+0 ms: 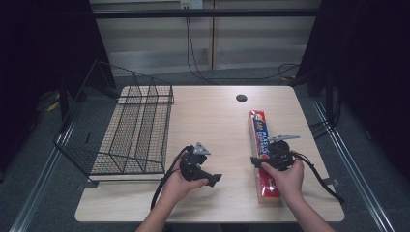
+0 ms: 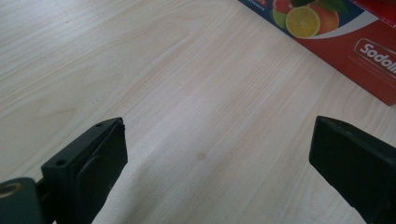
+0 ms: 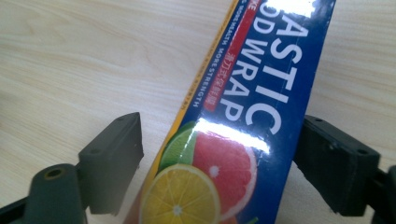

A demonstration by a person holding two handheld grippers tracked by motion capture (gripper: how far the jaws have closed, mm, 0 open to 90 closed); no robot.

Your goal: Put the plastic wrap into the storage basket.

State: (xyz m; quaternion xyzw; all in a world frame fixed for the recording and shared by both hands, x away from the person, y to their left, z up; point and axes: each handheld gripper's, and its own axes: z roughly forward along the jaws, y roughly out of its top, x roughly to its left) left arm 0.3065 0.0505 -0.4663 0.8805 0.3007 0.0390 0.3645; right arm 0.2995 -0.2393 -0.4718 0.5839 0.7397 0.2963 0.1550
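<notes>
Both forearms come in from the near edge of the worktop (image 1: 212, 121), each hand wrapped around a claw. At the right, the right hand (image 1: 286, 178) holds the right claw (image 3: 219, 163) low over the plastic wrap box (image 1: 263, 150), its jaws spread apart and straddling the box, one on either side, not closed on it. That long red and blue box lies flat on the right part of the worktop, running from near to far. Left of it, the left hand (image 1: 181, 182) tilts the left claw (image 2: 215, 158) toward the box, jaws wide apart over bare wood, the box's near end just beyond them. A wire basket (image 1: 130, 130) stands at the far left.
</notes>
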